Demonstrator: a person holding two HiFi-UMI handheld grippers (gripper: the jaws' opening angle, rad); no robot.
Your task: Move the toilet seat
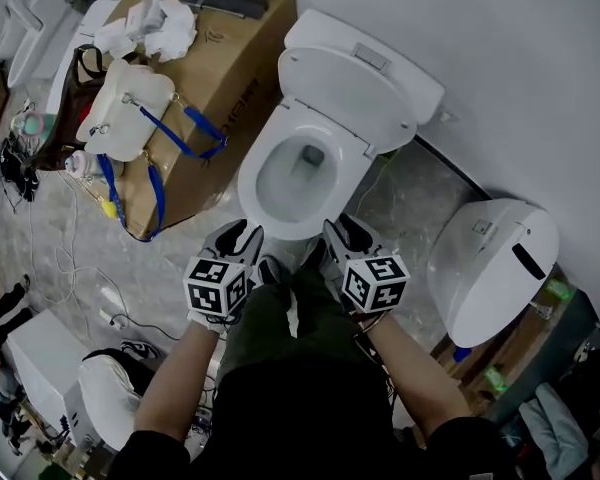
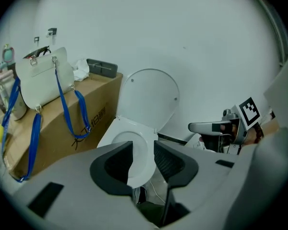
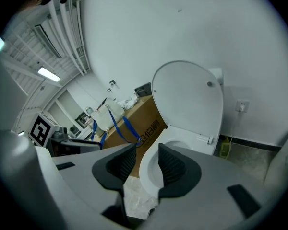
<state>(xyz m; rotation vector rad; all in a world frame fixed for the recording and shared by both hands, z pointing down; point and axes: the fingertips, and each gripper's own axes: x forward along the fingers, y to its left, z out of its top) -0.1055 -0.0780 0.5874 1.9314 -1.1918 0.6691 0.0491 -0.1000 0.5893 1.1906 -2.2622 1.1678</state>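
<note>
We hold the left hand-held gripper [image 1: 242,238] and the right hand-held gripper [image 1: 337,233] just at the front of the toilet. Each is partly open, with nothing between its jaws. The toilet seat [image 1: 280,223] appears to lie flat on the bowl, with the lid [image 1: 345,88] raised against the tank. To do this well, we should slip the jaws over the seat's front rim on either side of centre. Then we should close on the seat alone, not the bowl, and lift evenly.

Nothing here you can read for certain, dark printed characters on the side of the cardboard box [image 3: 145,121] too blurred to make out, black-and-white square markers on your left hand-held gripper [image 1: 240,238] and right hand-held gripper [image 1: 342,232]
</note>
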